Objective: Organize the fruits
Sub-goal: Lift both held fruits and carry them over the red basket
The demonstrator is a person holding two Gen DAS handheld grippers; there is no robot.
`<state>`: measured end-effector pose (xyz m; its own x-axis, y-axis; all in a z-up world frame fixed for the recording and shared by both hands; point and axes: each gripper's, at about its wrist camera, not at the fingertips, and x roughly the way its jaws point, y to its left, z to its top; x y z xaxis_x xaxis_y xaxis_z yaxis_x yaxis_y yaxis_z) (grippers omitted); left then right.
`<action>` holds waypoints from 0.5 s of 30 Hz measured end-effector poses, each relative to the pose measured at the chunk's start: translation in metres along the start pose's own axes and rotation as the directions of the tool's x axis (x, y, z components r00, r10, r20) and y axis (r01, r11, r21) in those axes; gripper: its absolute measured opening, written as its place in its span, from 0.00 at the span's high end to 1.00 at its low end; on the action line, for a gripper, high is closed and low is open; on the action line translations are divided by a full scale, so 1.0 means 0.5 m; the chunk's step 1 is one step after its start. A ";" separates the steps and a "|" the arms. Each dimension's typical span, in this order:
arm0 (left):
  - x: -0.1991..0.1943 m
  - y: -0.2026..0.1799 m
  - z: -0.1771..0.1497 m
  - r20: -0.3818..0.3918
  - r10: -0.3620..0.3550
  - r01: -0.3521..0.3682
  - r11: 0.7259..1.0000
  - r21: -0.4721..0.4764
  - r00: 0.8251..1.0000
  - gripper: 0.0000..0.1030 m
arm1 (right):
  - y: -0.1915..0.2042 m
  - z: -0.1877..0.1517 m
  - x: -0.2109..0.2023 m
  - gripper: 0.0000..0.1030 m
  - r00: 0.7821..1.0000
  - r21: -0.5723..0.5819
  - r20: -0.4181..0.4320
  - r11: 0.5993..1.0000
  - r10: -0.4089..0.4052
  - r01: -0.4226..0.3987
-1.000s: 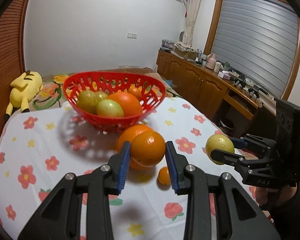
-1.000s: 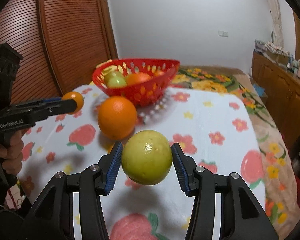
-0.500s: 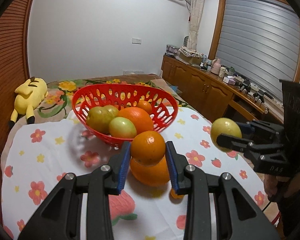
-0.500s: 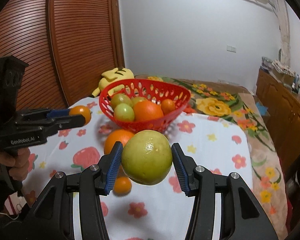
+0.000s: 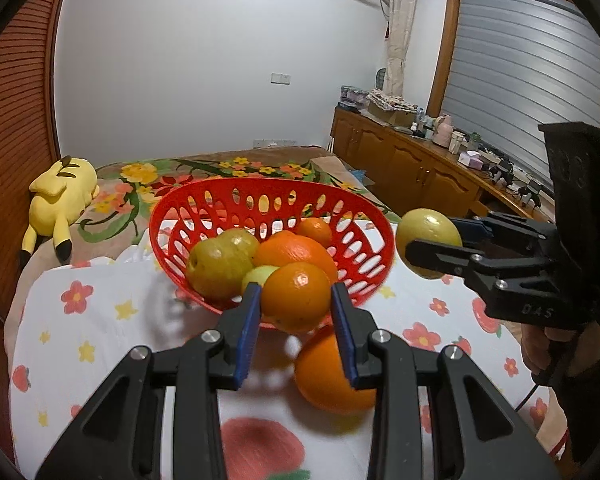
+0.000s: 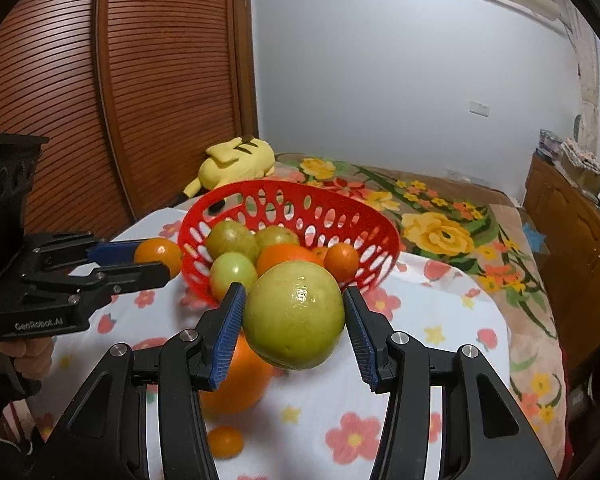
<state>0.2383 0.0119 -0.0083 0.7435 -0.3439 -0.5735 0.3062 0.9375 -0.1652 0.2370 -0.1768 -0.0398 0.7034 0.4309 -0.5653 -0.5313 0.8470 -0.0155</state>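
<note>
A red basket (image 5: pixel 204 204) (image 6: pixel 364 220) stands on the flowered tablecloth and holds several green and orange fruits. My left gripper (image 5: pixel 295 312) is shut on an orange (image 5: pixel 296 296), held in the air just before the basket's near rim; it also shows in the right wrist view (image 6: pixel 156 258). My right gripper (image 6: pixel 294 320) is shut on a yellow-green fruit (image 6: pixel 294 314), held in the air in front of the basket; in the left wrist view the fruit (image 5: pixel 426 240) is to the right of the basket's rim. A large orange (image 5: pixel 332 376) (image 6: pixel 236 384) and a small orange (image 6: pixel 225 442) lie on the cloth.
A yellow plush toy (image 5: pixel 62 196) lies behind the basket on a flowered bedspread (image 6: pixel 440 208). A wooden slatted door (image 6: pixel 100 100) stands at the left. A wooden cabinet (image 5: pixel 412 168) with clutter runs along the right wall.
Both grippers have risen and moved toward the basket with their fruits. The orange and the yellow-green fruit are now at about the height of the basket's rim.
</note>
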 end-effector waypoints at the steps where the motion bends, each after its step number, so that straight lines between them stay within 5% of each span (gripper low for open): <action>1: 0.006 0.002 0.003 -0.003 0.002 -0.002 1.000 -0.001 1.000 0.68 | -0.002 0.005 0.009 0.51 1.000 -0.002 -0.004 1.000 0.000 0.000; 15: 0.089 0.027 0.050 -0.025 0.006 -0.006 1.000 0.001 1.000 0.68 | -0.044 0.026 0.125 0.51 0.997 -0.004 -0.068 1.000 0.030 -0.030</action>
<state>0.2902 0.0080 -0.0158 0.7300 -0.3367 -0.5948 0.3020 0.9396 -0.1612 0.2989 -0.1647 -0.0638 0.6535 0.4340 -0.6201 -0.5543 0.8323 -0.0016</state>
